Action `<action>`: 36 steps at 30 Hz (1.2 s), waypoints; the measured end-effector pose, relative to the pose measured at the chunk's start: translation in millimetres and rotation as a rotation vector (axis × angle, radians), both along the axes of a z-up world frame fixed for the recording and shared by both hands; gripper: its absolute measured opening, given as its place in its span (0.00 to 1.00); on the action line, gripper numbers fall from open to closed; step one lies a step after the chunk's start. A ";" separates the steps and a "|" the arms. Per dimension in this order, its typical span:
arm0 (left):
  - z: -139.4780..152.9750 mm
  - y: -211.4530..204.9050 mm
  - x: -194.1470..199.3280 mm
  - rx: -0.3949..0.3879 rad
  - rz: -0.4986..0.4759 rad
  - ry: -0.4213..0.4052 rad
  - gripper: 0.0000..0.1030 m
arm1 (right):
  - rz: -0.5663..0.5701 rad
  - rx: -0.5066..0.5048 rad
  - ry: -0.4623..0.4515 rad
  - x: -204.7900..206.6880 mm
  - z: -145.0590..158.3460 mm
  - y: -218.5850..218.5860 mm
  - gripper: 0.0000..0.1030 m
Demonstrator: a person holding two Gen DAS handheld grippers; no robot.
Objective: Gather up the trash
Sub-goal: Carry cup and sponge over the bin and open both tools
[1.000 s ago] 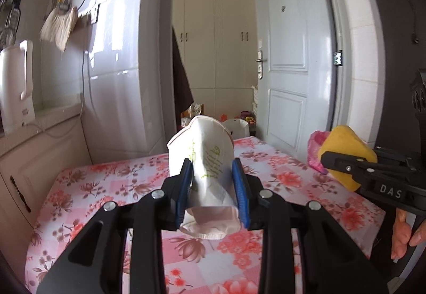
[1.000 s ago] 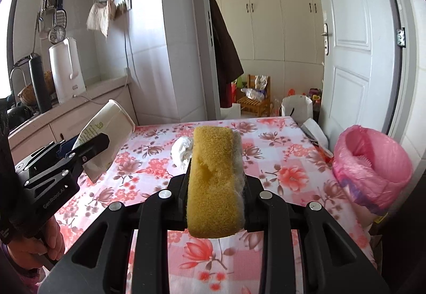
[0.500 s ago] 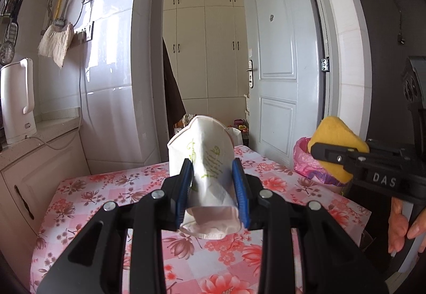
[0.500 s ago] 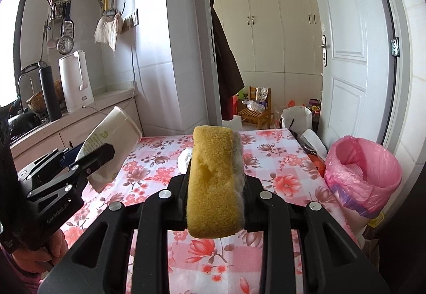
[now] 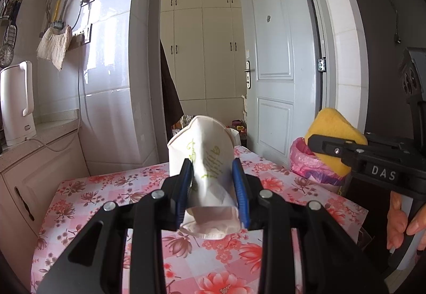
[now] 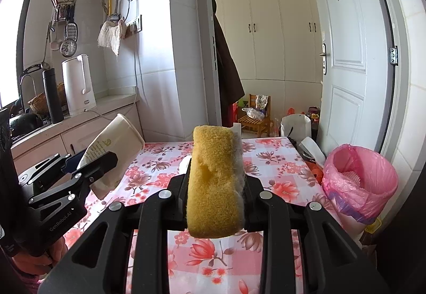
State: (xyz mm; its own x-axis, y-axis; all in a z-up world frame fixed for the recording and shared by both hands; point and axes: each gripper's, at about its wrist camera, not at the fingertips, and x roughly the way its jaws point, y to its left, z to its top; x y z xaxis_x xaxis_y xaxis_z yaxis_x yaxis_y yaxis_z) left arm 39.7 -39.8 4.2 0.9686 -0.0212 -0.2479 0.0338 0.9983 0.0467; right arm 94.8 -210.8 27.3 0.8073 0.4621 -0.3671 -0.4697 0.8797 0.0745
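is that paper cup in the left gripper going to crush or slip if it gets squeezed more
Probably crushes: the paper cup is already pinched in where the left gripper clamps it, its rim bent out of round. It looks thin and light. Slipping seems unlikely, since the jaws press into its dented walls.

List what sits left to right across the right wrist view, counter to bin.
black flask → white kettle → paper cup held by the left gripper → yellow sponge clamped in the right gripper → white bag beyond the table's far edge → pink-lined bin.
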 end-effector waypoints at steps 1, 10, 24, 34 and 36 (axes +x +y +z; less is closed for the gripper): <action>-0.7 -0.7 1.6 0.002 -0.004 0.004 0.30 | -0.004 0.004 0.001 0.7 -0.9 -1.9 0.27; -5.7 -21.8 28.8 0.021 -0.067 0.036 0.30 | -0.070 0.034 0.014 13.9 -13.3 -29.2 0.27; -34.9 -91.2 118.0 0.028 -0.252 0.114 0.30 | -0.257 0.058 0.136 64.6 -65.2 -105.2 0.27; -44.1 -170.2 203.7 0.054 -0.417 0.142 0.30 | -0.426 0.064 0.164 140.2 -72.9 -184.7 0.27; -43.9 -186.2 223.3 0.049 -0.443 0.146 0.30 | -0.453 0.064 0.171 156.9 -74.3 -201.4 0.27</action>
